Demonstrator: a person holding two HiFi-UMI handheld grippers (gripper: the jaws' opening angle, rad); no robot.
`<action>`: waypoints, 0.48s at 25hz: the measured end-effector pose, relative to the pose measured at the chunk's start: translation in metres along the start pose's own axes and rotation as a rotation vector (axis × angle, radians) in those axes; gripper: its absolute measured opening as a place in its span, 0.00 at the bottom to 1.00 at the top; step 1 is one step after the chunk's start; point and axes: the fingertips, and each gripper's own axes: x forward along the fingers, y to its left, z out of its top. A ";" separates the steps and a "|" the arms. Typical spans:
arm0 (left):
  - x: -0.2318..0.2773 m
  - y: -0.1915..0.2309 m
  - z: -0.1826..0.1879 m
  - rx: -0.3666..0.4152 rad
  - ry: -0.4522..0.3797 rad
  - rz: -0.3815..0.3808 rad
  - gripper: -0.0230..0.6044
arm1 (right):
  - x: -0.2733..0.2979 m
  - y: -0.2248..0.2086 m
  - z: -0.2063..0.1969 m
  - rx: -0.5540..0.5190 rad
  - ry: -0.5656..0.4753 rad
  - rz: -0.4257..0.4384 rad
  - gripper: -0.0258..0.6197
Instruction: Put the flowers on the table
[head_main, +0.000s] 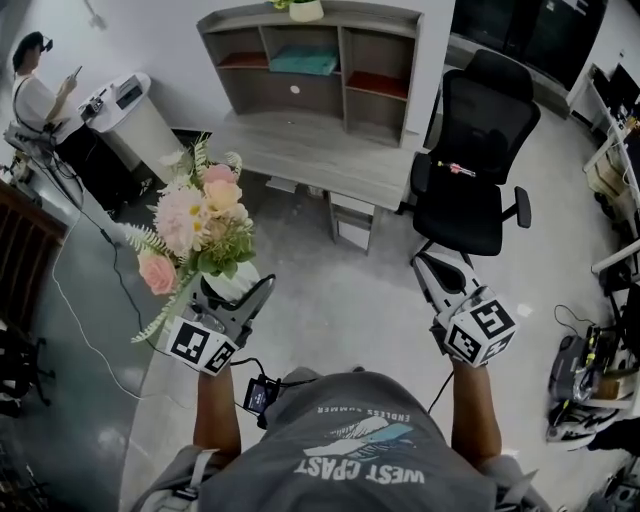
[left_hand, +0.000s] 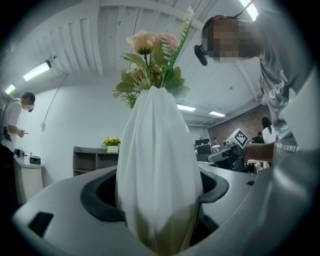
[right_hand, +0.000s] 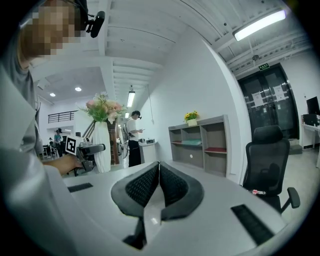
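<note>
Pink, peach and cream flowers (head_main: 200, 215) with green fern sprigs stand upright in white ribbed vase (left_hand: 157, 165), smooth, narrowing toward neck. Left tool (head_main: 240, 292) clamped round vase's lower body, dark rubbery jaws pressing both sides; bouquet held in air above pale glossy floor (head_main: 340, 300). Right tool (right_hand: 159, 176) carries nothing, dimpled black pads meeting at tips. Grey wooden worktop (head_main: 300, 155) with shelf unit lies ahead, well apart from flowers. Black mesh office chair (head_main: 470, 170) beside it.

Bright ceiling tubes, fisheye-warped edges
</note>
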 end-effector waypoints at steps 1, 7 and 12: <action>0.004 -0.002 -0.001 -0.002 0.002 -0.009 0.68 | -0.002 -0.002 -0.002 0.006 0.001 -0.006 0.09; 0.031 0.000 0.004 -0.064 -0.045 -0.061 0.68 | -0.006 -0.008 -0.005 0.041 0.007 -0.059 0.09; 0.066 0.010 0.008 -0.075 -0.078 -0.132 0.67 | -0.006 -0.024 -0.001 0.038 0.003 -0.130 0.09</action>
